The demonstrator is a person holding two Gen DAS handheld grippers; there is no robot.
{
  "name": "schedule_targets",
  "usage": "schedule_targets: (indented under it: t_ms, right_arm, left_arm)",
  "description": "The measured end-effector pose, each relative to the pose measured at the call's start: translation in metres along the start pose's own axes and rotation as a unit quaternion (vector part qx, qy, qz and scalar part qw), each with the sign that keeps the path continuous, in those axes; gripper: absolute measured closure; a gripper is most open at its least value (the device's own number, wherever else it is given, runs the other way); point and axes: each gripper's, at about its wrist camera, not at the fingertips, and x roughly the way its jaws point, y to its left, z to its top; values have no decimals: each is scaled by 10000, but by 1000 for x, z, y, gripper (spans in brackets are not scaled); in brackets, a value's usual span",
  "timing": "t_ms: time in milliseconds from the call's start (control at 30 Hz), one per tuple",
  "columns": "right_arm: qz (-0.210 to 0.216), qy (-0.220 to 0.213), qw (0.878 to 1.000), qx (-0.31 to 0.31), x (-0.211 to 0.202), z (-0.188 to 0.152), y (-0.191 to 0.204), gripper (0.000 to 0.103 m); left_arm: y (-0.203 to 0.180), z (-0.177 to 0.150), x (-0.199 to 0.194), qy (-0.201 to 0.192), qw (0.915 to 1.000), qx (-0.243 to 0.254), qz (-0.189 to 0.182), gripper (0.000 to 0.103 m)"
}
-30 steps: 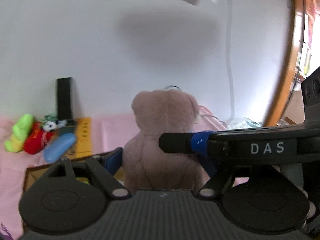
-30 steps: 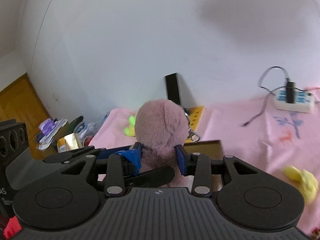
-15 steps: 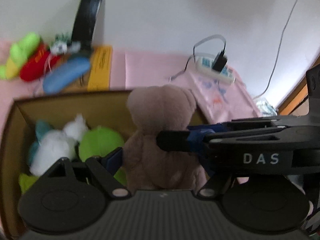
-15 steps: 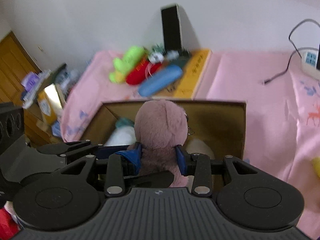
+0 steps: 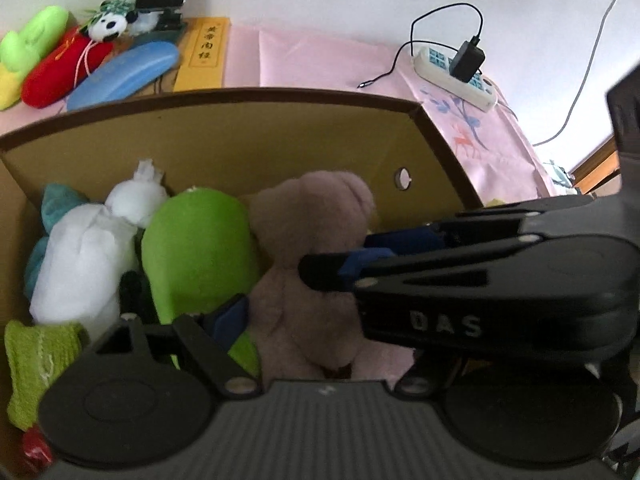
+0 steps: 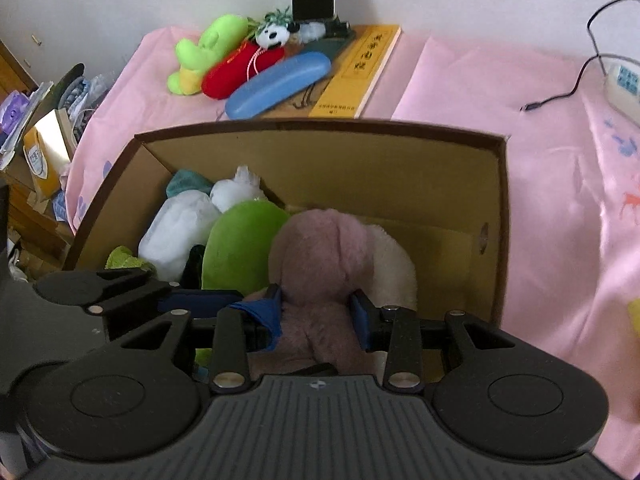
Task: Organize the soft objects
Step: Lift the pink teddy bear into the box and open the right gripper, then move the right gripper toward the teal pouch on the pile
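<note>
A mauve teddy bear (image 5: 316,220) is upright inside an open cardboard box (image 5: 248,98), its lower body down among the other toys. My left gripper (image 5: 316,320) is shut on the bear's body; its right finger is hidden behind my right gripper (image 5: 344,258), which reaches in from the right. In the right wrist view the right gripper (image 6: 316,312) is shut on the teddy bear (image 6: 320,248) below its head. In the box (image 6: 320,126) a green plush (image 6: 240,248), a white plush (image 6: 176,228) and a cream plush (image 6: 394,264) press against the bear.
On the pink cloth (image 6: 560,168) behind the box lie a green-yellow plush (image 6: 204,50), a red plush (image 6: 236,70), a small panda (image 6: 274,34), a blue case (image 6: 280,82) and a yellow book (image 6: 360,74). A power strip (image 5: 456,70) sits at the back right. A yellow toy (image 6: 634,316) lies right of the box.
Both grippers have tilted downward and carried the teddy bear from above the table down into the box, beside the green plush. Both still grip it.
</note>
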Motion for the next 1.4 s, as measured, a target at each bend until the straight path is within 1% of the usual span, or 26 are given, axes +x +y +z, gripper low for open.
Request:
schedule_targets:
  t_ms: [67,300,400,467,567,733,1033,1267,1400]
  right_arm:
    - [63,-50,10000,52,1,0,-2,81]
    - [61,-249,9996,69,-13,-3,2,81]
    - [-8,-348,9994,15,-20,-4,4,81]
    - [74,-403,9991,64,-23,-5,3,80]
    - [24,-565,9982,184,-31,-7,2,80]
    - [113,-867,9948,526,-52,-16,-1,81]
    - [-223,-1225,9905,588,-88,-45,5,80]
    - [-400,-1467,9863,637,-117,-71,4,80]
    - [-537,-1572,9844,573,-130,-85,3,80]
  left_arm:
    - [1,0,0,4,10000,20,-8,22]
    - [-3,0,-9,-53,10000,63,55,20]
    - [-9,-1,-20,-213,9995,142,196,20]
    - [-11,-1,-25,-276,9992,155,241,20]
    - [-16,-3,-36,-407,9981,206,409,20]
    - [-32,-8,-57,-668,9941,422,737,20]
    - [-72,-23,-80,-933,9867,748,1105,19]
    - [-100,-40,-94,-1027,9837,794,1247,19]
    - [-115,-52,-97,-1065,9802,872,1420,19]
